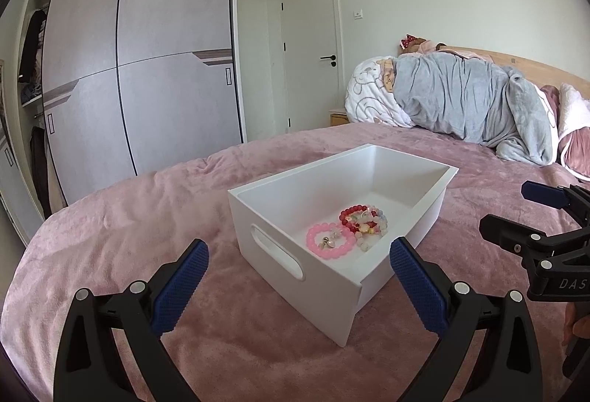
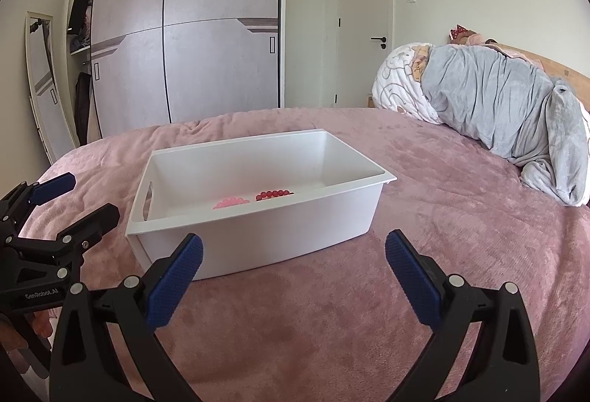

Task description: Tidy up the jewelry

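A white plastic bin [image 1: 413, 162] with a handle slot stands on the pink bedspread; it also shows in the right wrist view [image 2: 258, 236]. Inside lie a pink bead bracelet [image 1: 316, 248], a red bead bracelet [image 1: 350, 212], a pale multicoloured bracelet [image 1: 377, 223] and small silver pieces [image 1: 328, 241]. Only the tops of the pink [image 2: 229, 203] and red [image 2: 273, 194] bracelets show in the right wrist view. My left gripper [image 1: 297, 282] is open and empty, just before the bin's near corner. My right gripper [image 2: 293, 273] is open and empty, in front of the bin's long side.
A rolled grey blanket [image 1: 472, 99] and white printed quilt [image 1: 368, 96] lie at the head of the bed. The bedspread [image 2: 424, 225] spreads around the bin. A sliding wardrobe [image 1: 147, 70], a door [image 1: 313, 48] and a leaning mirror [image 2: 44, 77] stand beyond.
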A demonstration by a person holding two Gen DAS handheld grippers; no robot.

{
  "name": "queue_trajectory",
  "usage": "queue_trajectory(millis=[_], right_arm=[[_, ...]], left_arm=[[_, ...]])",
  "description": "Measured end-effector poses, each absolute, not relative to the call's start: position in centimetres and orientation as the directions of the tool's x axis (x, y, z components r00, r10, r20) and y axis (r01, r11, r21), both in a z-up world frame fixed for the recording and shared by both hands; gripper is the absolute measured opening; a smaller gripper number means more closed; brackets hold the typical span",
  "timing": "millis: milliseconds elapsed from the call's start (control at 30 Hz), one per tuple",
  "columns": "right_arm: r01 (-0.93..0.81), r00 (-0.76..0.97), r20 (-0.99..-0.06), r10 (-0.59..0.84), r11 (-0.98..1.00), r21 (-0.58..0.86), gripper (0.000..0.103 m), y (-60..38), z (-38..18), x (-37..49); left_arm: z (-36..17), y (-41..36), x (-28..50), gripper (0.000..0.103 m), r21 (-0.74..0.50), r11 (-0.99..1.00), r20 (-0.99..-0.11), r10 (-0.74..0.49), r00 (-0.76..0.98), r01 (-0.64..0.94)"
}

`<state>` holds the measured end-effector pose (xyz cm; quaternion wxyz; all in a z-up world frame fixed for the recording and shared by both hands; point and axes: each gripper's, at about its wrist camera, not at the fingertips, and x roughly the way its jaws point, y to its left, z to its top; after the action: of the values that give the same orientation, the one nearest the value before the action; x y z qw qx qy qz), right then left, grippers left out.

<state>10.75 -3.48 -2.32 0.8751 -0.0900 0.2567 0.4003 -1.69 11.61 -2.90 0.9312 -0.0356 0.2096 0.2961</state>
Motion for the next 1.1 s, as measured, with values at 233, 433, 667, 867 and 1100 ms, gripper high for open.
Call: queue_trajectory(millis=[233, 433, 667, 867, 1100], right_arm=[[-0.750, 0.543, -0.525, 0.655, 0.659, 0.047, 0.098, -3.3, -2.4, 10.7], [-0.752, 0.541, -0.530, 0.653, 0.658, 0.044, 0.098, -3.2, -2.5, 10.6], [-0.754, 0.536, -0.539, 0.650, 0.655, 0.040, 0.098, -3.1, -2.6, 10.5], [-0.755, 0.532, -0.544, 0.648, 0.655, 0.042, 0.098, -3.1, -2.7, 10.5], [-0.758, 0.524, -0.555, 0.646, 0.651, 0.043, 0.098, -3.0, -3.0, 10.6]], left_arm=[[-2.9, 11.7, -1.7, 0.099, 0.043, 0.824, -0.410, 0.530, 0.742, -0.565], [-2.8, 11.5, -2.1, 0.099, 0.018, 0.830, -0.398, 0.517, 0.758, -0.557], [-2.6, 11.6, -2.4, 0.099, -0.019, 0.839, -0.402, 0.492, 0.773, -0.544], [-2.8, 11.9, -2.5, 0.099, -0.060, 0.842, -0.404, 0.471, 0.784, -0.536], [-2.8, 11.7, -2.7, 0.099, -0.075, 0.836, -0.395, 0.476, 0.786, -0.544]])
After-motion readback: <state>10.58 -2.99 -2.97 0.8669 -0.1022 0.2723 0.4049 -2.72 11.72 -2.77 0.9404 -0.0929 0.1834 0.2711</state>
